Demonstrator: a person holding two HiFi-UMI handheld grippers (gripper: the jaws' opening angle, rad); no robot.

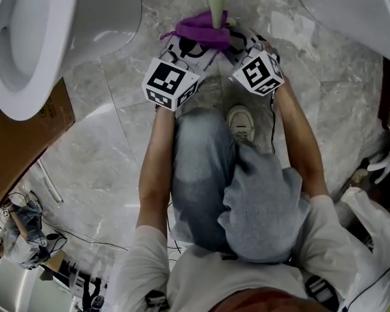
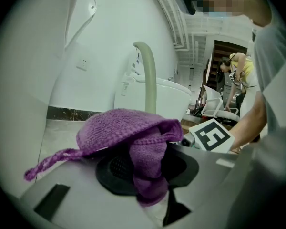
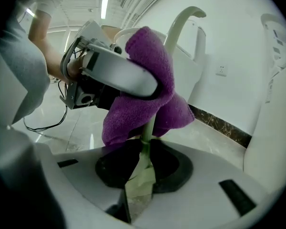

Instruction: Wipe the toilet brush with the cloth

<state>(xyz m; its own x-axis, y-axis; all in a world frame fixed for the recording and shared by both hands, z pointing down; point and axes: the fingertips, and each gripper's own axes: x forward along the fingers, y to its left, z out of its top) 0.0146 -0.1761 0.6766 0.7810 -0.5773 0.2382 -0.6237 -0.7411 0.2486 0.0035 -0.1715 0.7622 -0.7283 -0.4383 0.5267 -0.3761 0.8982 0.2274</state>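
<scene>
The toilet brush's pale green handle point(image 1: 216, 2) stands upright in front of the crouching person. A purple cloth point(image 1: 205, 31) is wrapped round it. My left gripper point(image 2: 150, 175) is shut on the cloth point(image 2: 133, 137), which drapes over its jaws; the handle point(image 2: 148, 80) rises just behind. In the right gripper view my right gripper point(image 3: 143, 168) is shut on the handle's lower part point(image 3: 145, 151), right under the cloth point(image 3: 148, 89). The handle's curved top point(image 3: 183, 18) shows above. The brush head is hidden. Both marker cubes show in the head view, left point(image 1: 170, 83) and right point(image 1: 260, 72).
A white toilet bowl point(image 1: 26, 44) stands at the upper left beside brown cardboard point(image 1: 32, 142). Another white fixture point(image 1: 351, 5) fills the top right. The person's shoe point(image 1: 242, 122) rests on the marble floor. A white bag point(image 1: 377, 239) and cables lie at the right.
</scene>
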